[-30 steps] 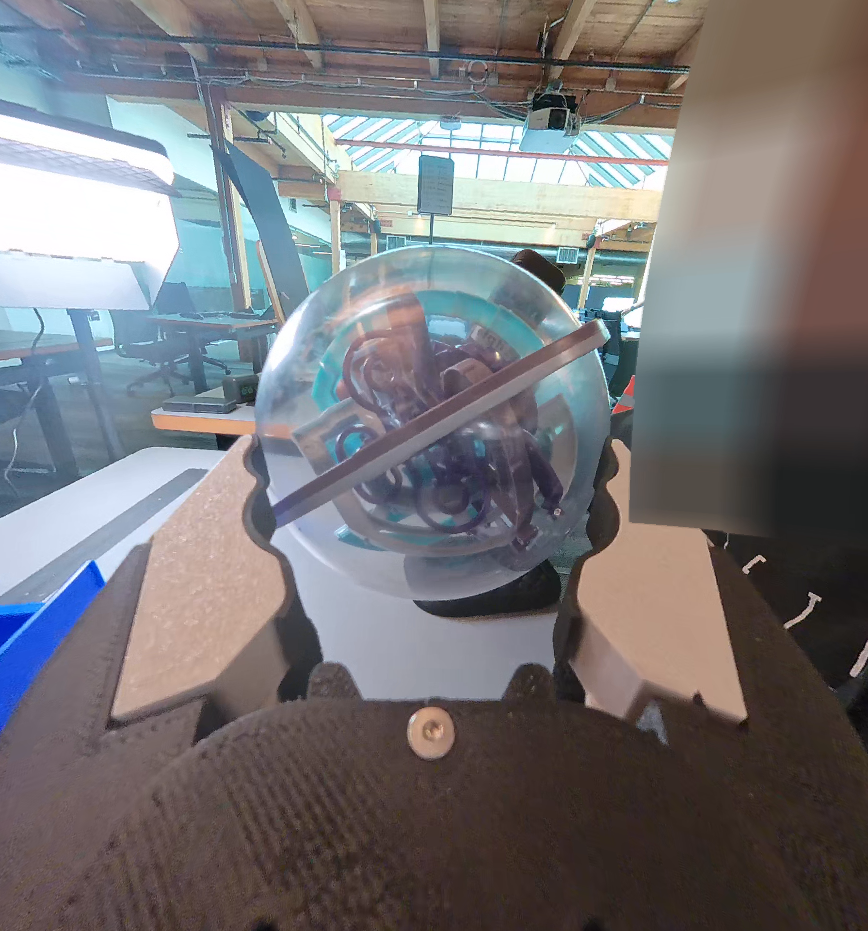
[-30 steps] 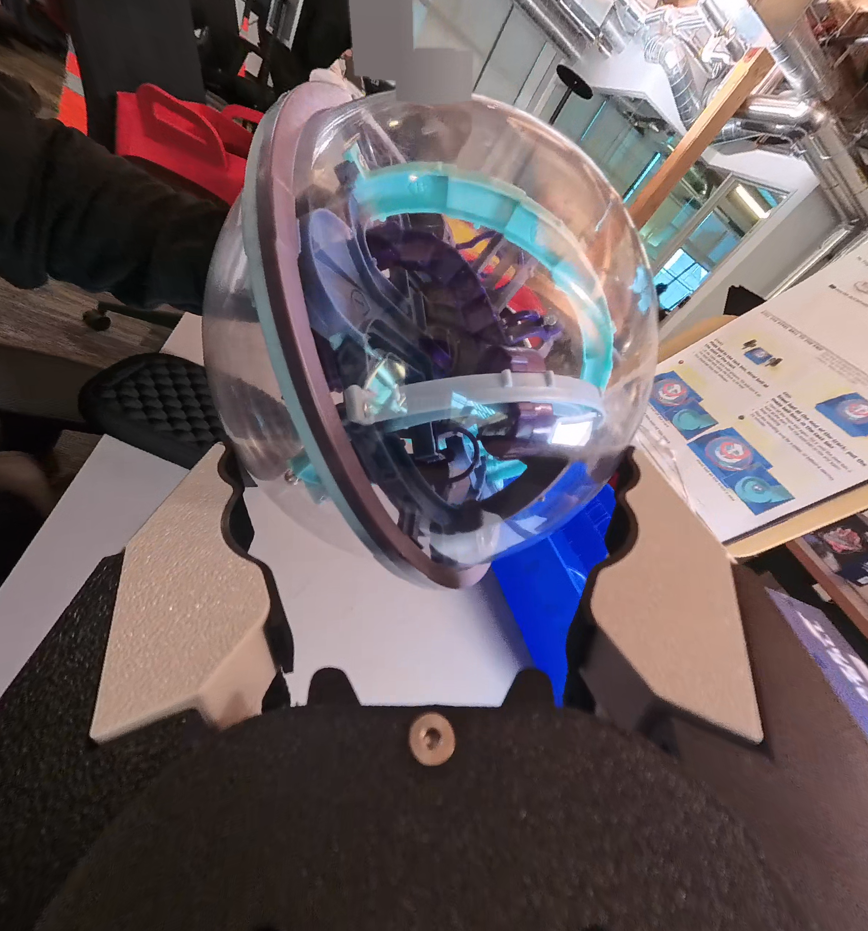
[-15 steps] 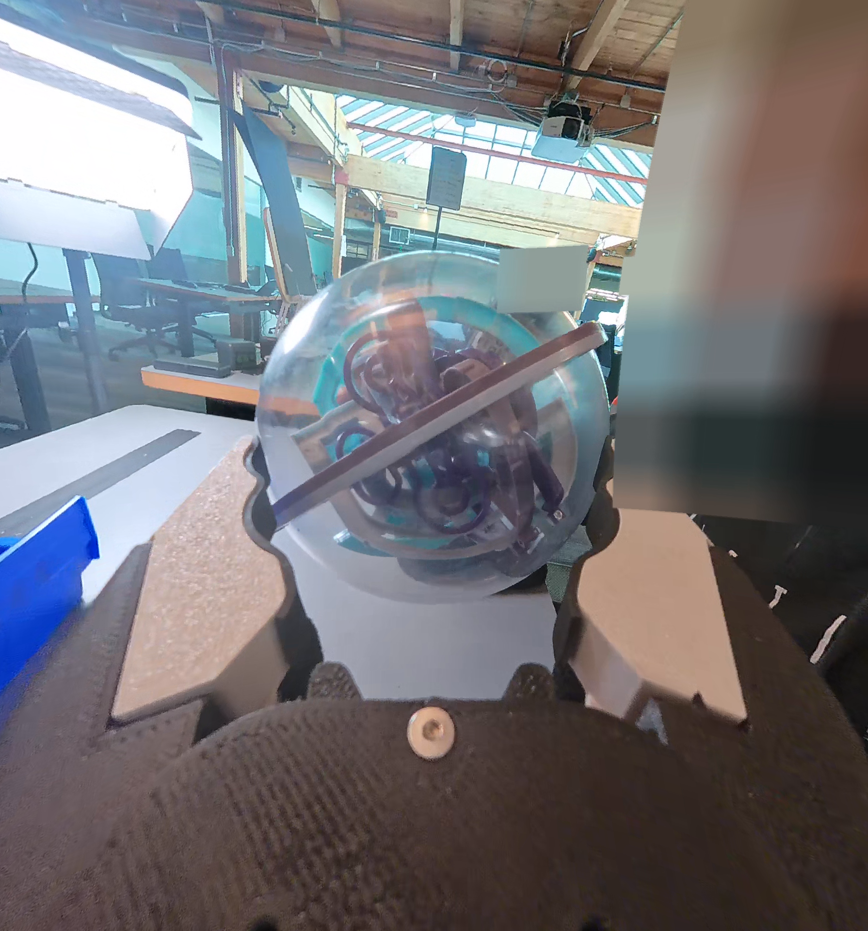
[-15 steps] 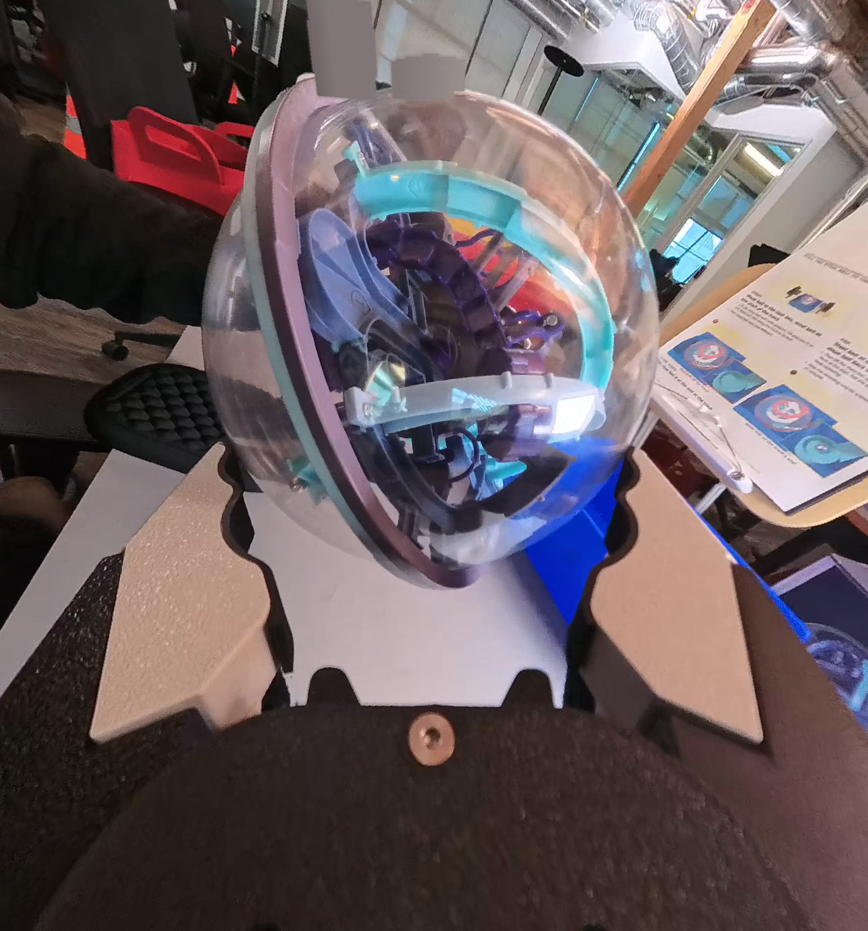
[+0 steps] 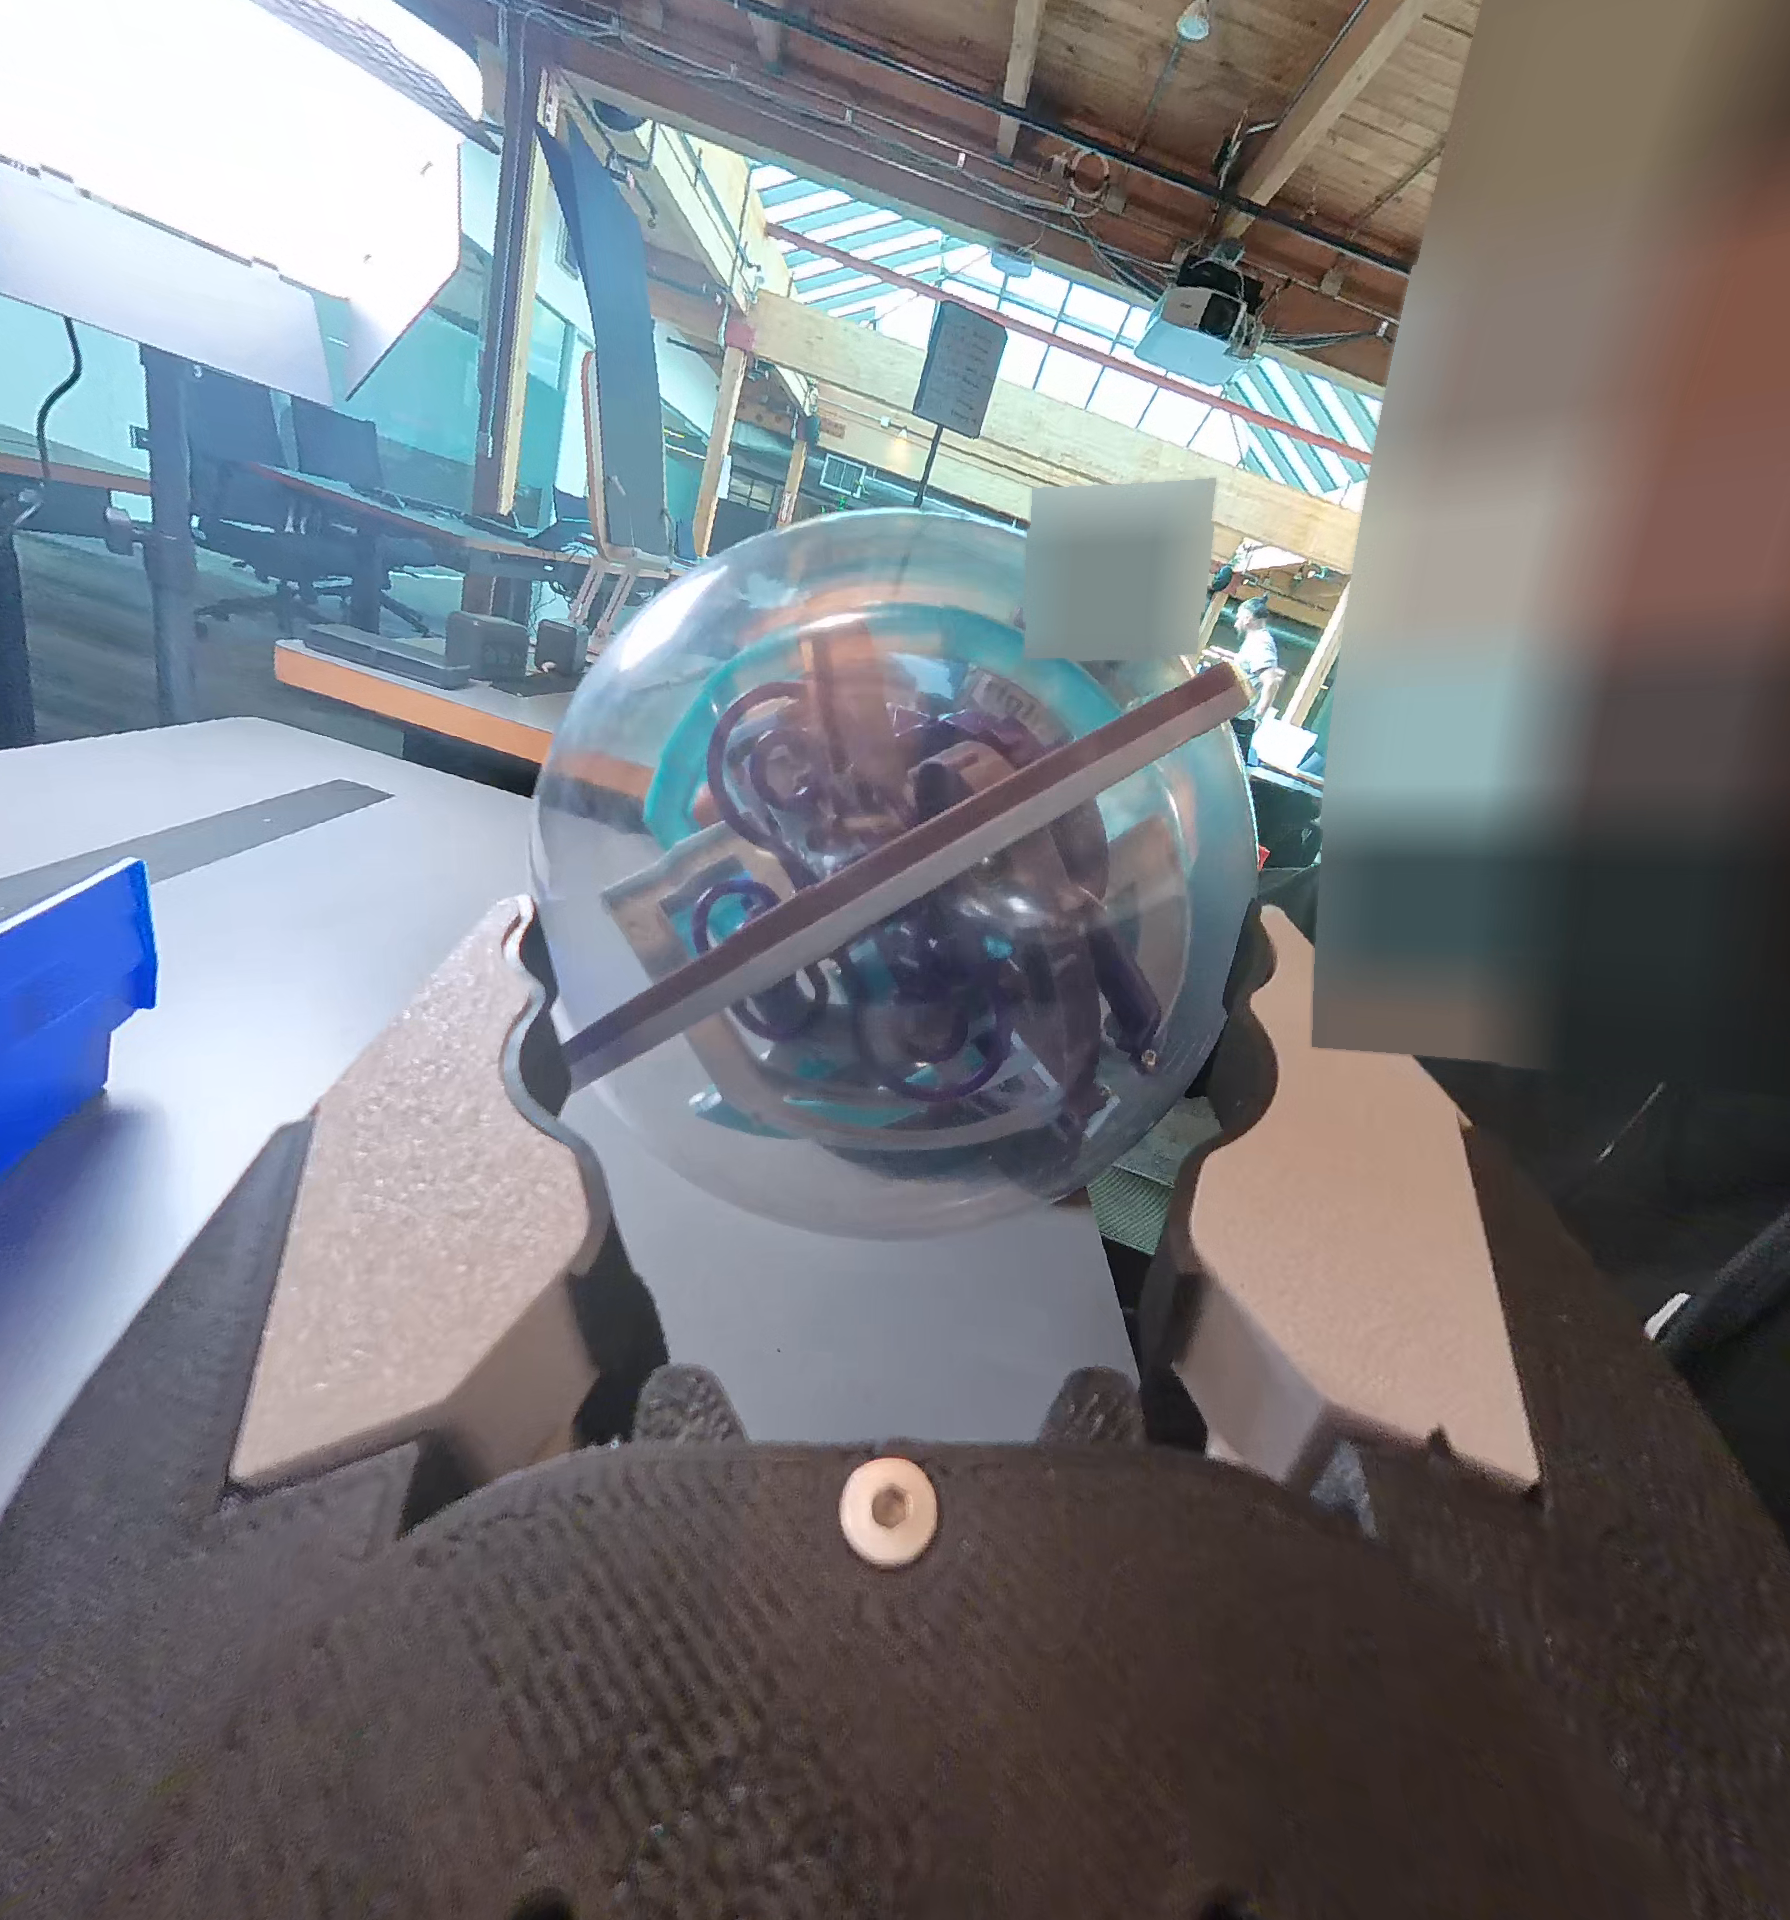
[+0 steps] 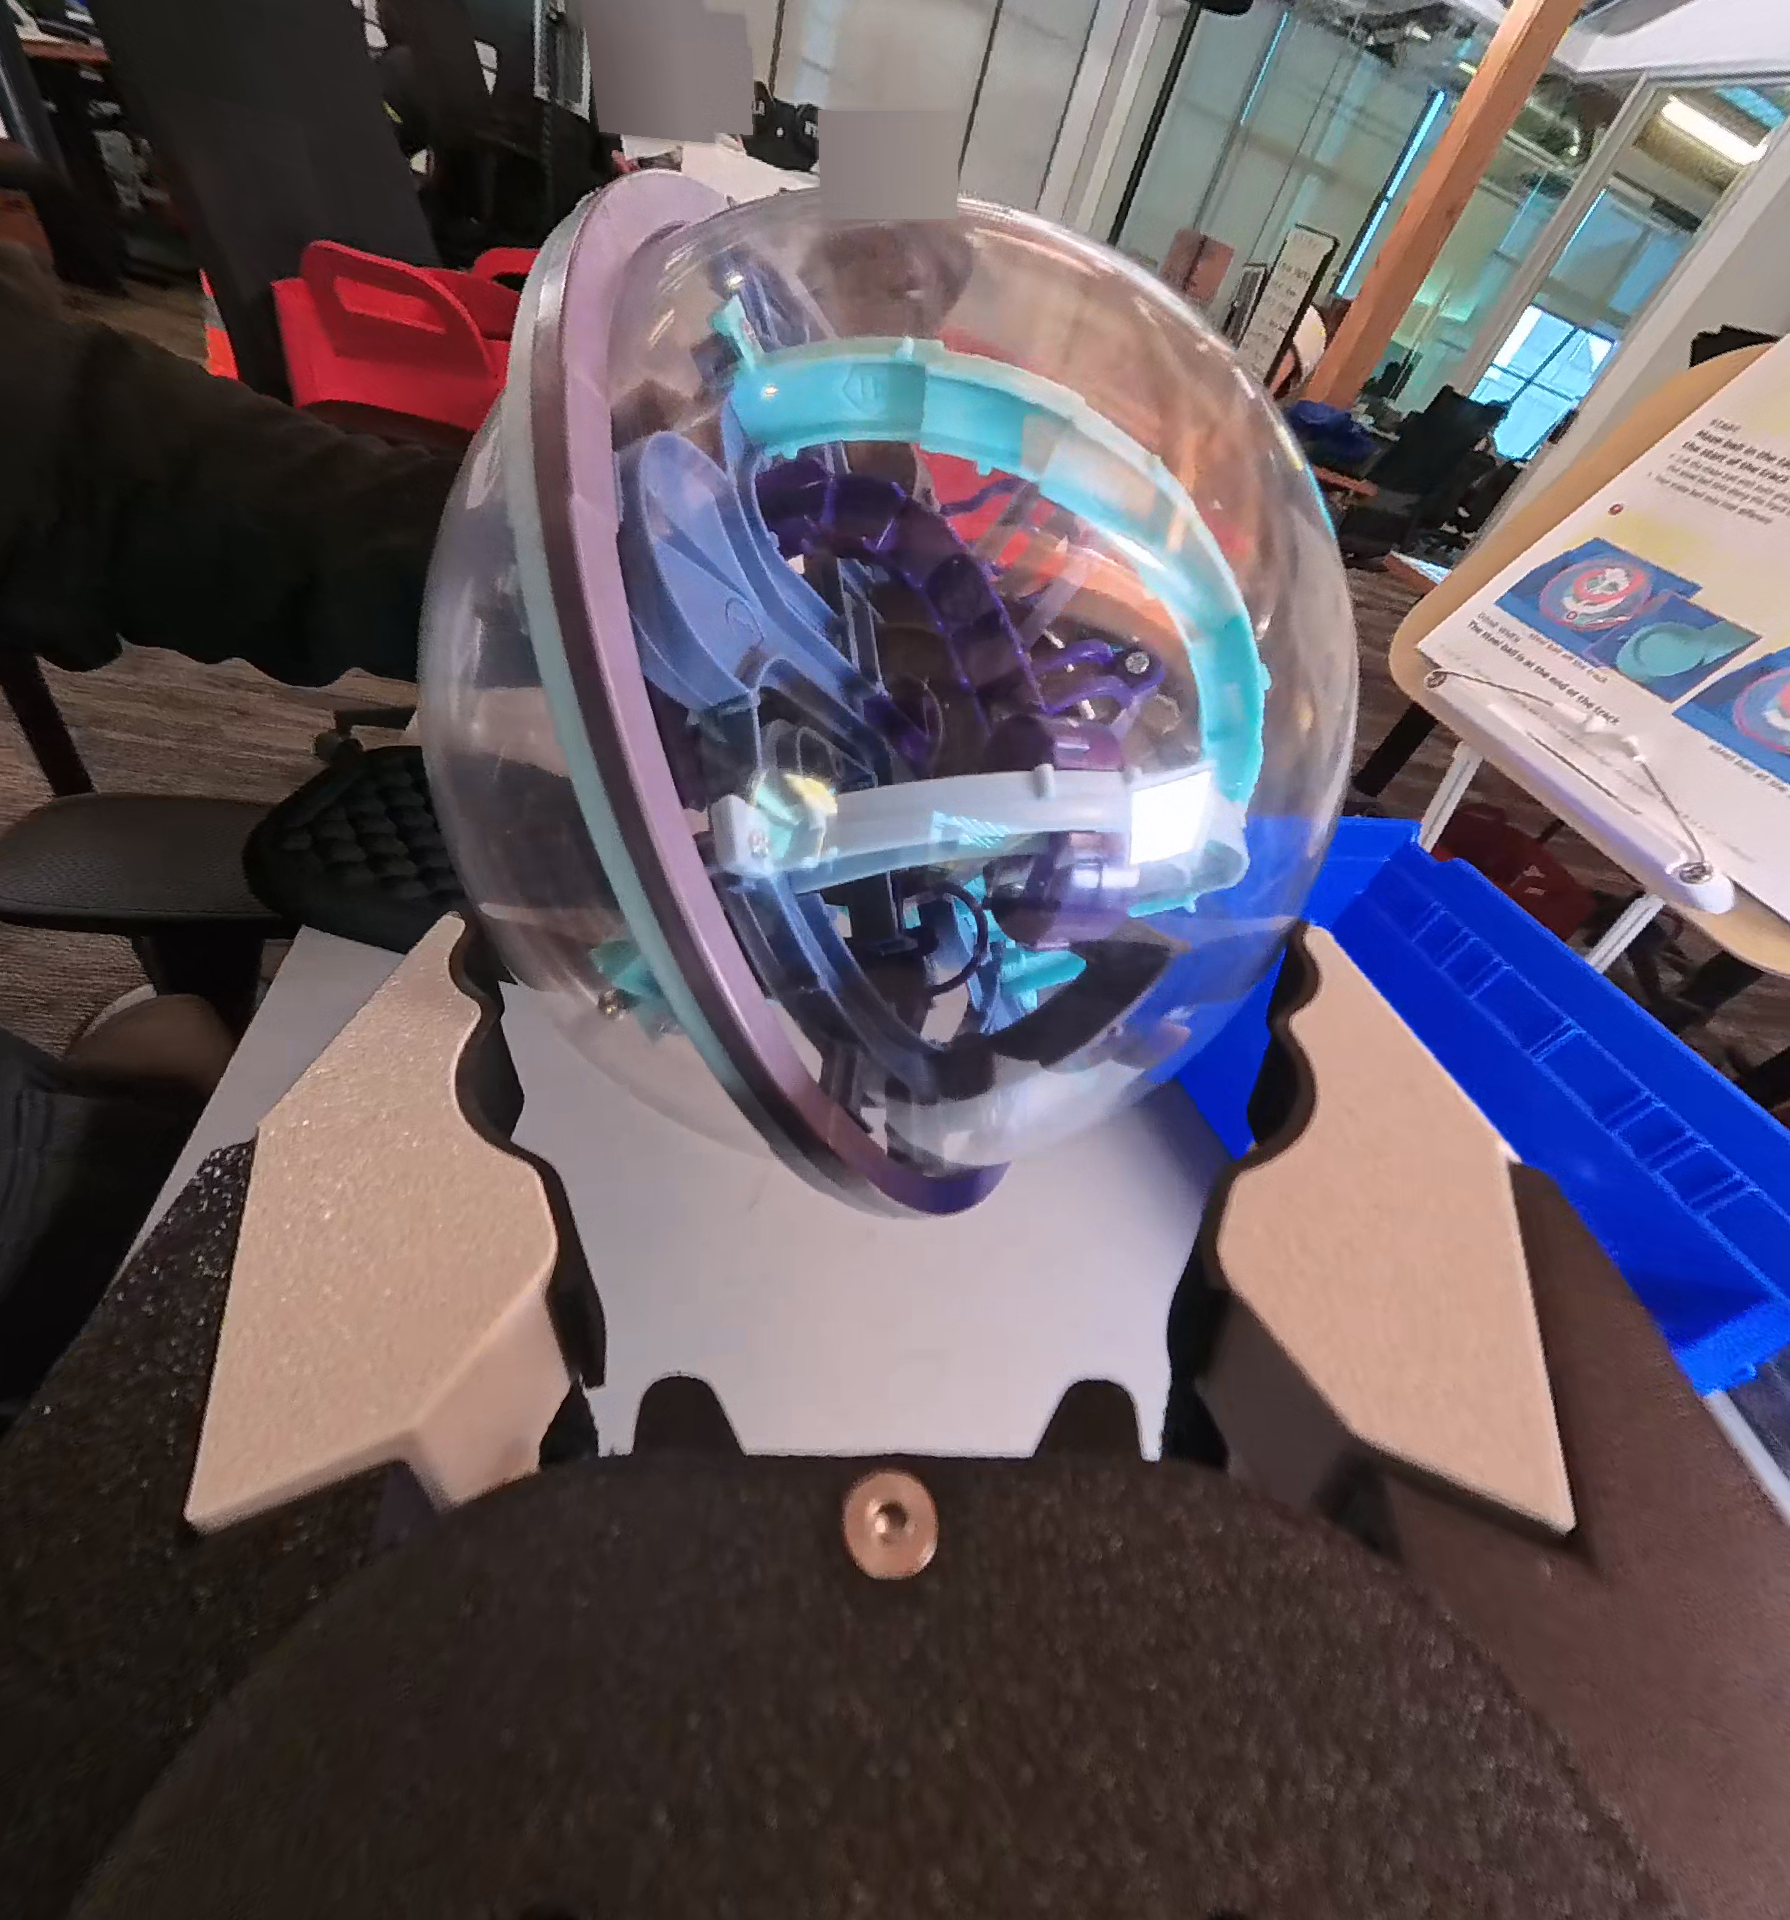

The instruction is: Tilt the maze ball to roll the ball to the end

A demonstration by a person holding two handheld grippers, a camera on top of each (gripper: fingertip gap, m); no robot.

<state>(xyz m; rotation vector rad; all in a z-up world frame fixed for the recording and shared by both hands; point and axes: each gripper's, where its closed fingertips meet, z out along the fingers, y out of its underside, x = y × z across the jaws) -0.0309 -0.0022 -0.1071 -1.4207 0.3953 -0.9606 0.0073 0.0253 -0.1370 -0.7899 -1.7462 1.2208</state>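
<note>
Sitting clamped between both tools' fingertips: maze ball (image 5: 896,873) (raised off table).

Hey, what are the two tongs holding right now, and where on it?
Both hold the clear maze ball: the left tongs and right tongs each clamp its opposite lower sides, lifted off the table.

- A pale grey table (image 5: 278,935) is filling the left and centre of the left wrist view.
- A blue plastic bin (image 5: 29,997) is sitting on it at the left edge.
- A dark strip (image 5: 247,831) is running across its upper-left part.
</note>
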